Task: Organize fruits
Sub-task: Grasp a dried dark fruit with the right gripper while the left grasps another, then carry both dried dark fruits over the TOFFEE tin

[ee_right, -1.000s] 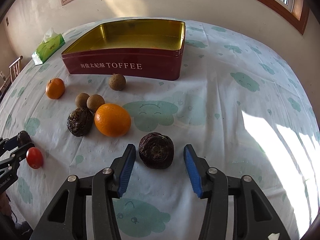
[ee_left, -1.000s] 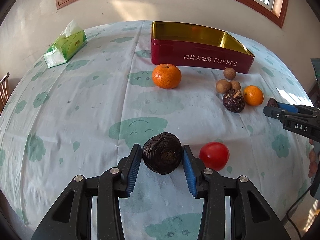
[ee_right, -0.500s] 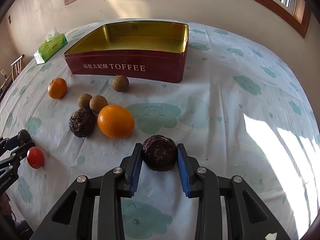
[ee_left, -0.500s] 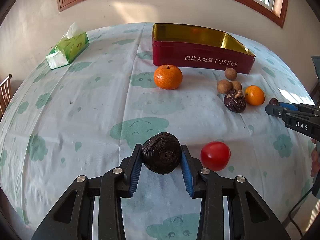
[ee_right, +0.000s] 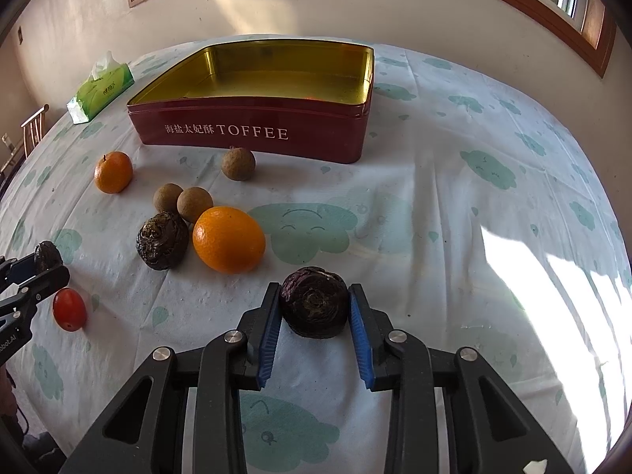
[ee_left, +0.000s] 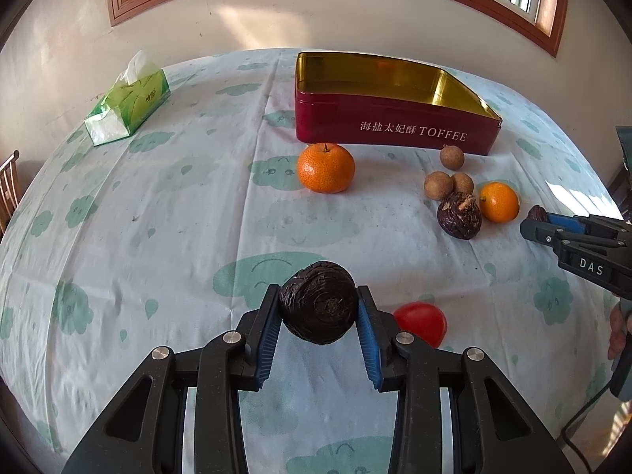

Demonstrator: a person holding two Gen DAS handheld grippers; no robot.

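My left gripper is shut on a dark water chestnut and holds it a little above the tablecloth. My right gripper is shut on another dark water chestnut, also lifted. The red toffee tin stands open and empty at the back; it also shows in the right wrist view. Loose on the cloth lie a third water chestnut, two oranges, three brown longans and a red cherry tomato beside my left gripper.
A green tissue pack lies at the far left of the table. A chair back stands past the left table edge. Bright sunlight falls on the cloth at the right.
Both grippers closed on their water chestnuts and lifted them slightly off the cloth. The right gripper was open around its chestnut one second ago.
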